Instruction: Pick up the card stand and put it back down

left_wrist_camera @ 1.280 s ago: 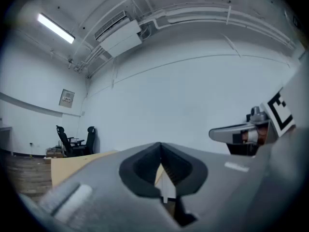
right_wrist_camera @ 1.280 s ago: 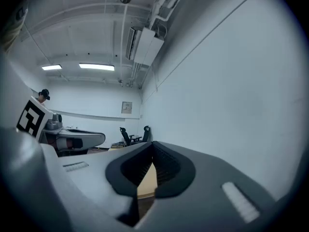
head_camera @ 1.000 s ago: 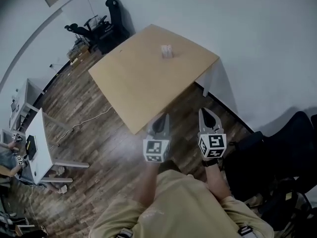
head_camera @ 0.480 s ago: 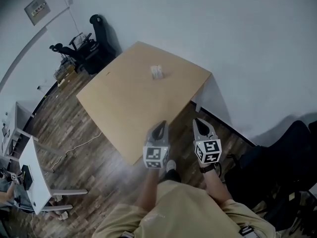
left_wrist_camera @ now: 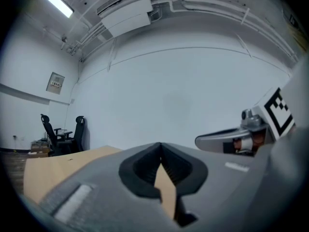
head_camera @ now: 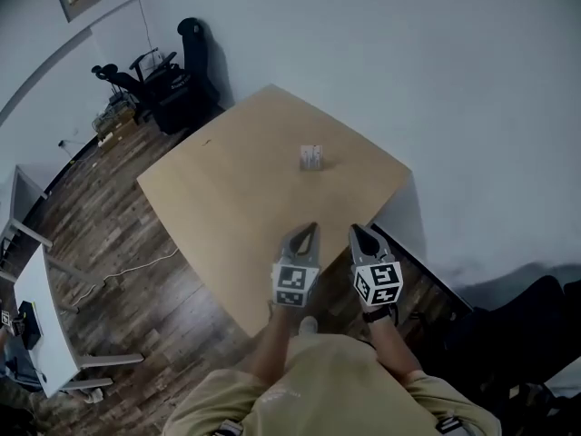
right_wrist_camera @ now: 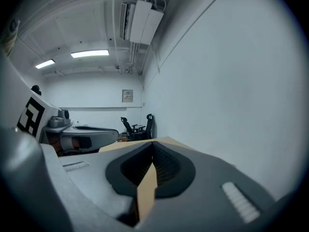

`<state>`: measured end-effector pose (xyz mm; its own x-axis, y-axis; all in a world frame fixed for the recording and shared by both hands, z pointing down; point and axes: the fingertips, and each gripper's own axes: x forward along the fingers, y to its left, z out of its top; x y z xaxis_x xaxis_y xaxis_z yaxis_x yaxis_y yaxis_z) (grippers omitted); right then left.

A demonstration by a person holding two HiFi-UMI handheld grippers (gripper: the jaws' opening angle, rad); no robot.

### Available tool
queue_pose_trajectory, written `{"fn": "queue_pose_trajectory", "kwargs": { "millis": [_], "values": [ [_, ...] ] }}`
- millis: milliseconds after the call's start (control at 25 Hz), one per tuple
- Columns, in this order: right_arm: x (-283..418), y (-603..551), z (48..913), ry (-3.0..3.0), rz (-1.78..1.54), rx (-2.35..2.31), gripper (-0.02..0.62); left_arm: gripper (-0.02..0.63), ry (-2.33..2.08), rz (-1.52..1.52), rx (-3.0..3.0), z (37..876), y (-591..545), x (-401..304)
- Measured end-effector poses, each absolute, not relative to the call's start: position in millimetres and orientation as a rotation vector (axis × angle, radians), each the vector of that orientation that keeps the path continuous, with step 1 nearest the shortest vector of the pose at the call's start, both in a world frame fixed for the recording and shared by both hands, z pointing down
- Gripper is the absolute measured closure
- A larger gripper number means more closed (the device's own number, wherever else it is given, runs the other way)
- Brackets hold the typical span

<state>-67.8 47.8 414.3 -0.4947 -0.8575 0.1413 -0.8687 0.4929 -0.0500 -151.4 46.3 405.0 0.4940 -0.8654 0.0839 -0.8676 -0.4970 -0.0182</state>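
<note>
Wooden table (head_camera: pixel 222 198) set with one corner near the white wall (head_camera: pixel 436 80), on a dark plank floor (head_camera: pixel 118 234). Card stand (head_camera: pixel 311 157) is small and pale and stands upright on the tabletop toward the far, wall-side part, alone, nothing touching it. Left gripper (head_camera: pixel 312 229) and right gripper (head_camera: pixel 355 230) are held side by side, just apart, at the near edge of the table, both pointing across it toward the stand and well short of it. Left gripper view: jaws closed, dark pads meeting at the tip, nothing between them — only tabletop shows through the gap lower down. Right gripper view: same, jaws together and empty. Each gripper appears at the edge of the other's view. Black office chairs (head_camera: pixel 172 66) are grouped by the wall beyond the table's far corner; a white desk (head_camera: pixel 41 321) stands at the left. The person's tan shirt (head_camera: pixel 318 384) fills the bottom of the head view.
</note>
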Motion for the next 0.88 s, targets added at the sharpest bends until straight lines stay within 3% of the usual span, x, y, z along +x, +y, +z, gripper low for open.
{"fn": "queue_pose_trajectory", "kwargs": {
  "millis": [240, 880],
  "values": [
    [-120.1, -0.8, 436.0, -2.619, 0.170, 1.425, 0.591, 0.606, -1.604, 0.276, 2.634, 431.8, -19.2, -198.3],
    [-111.2, -210.7, 519.4, -2.576, 0.386, 1.344, 0.591, 0.606, -1.544, 0.397, 2.432, 532.6, -204.1, -231.7]
  ]
}}
